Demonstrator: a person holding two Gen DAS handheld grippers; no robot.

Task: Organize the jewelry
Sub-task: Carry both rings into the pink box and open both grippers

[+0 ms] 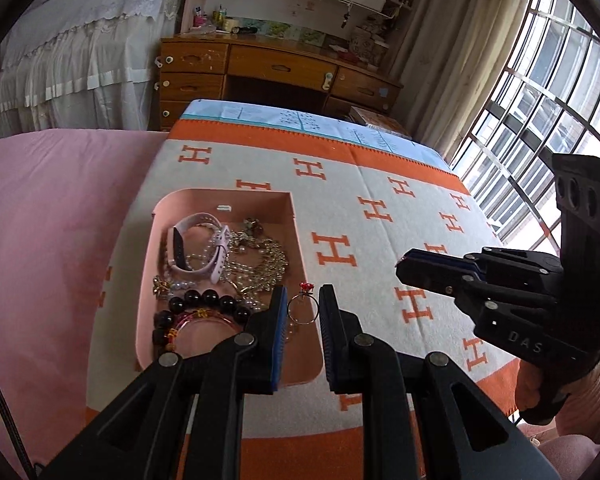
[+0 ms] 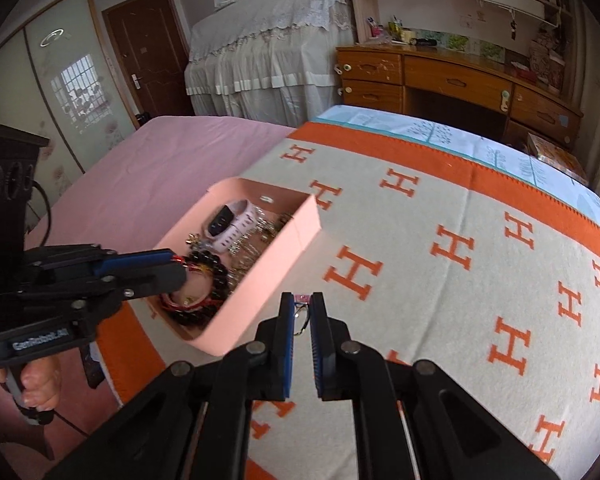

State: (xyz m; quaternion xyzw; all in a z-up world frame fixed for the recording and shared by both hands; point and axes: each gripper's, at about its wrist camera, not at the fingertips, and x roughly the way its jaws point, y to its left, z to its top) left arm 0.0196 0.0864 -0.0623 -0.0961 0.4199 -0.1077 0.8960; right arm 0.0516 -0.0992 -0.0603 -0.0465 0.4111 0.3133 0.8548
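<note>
Both tongs narrow: left tongs (image 1: 303, 309) pinch red-stone ring (image 1: 302, 307), right tongs (image 2: 301, 312) pinch pink-stone ring (image 2: 302, 312). We should lower gently, release over pink box (image 2: 260, 300).

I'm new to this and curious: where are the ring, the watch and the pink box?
Ring (image 1: 302, 309): left wrist view, on its band.
Watch (image 2: 222, 222): right wrist view, on its dark face.
Pink box (image 2: 260, 280): right wrist view, on its near outer wall.

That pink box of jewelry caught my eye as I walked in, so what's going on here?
A person is sorting jewelry with two handheld grippers over a blanket. The left gripper holds a ring with a red stone above the pink box, which already has a watch, bead bracelets and chains. The right gripper is shut on a small pink-topped piece beside the box.
</note>
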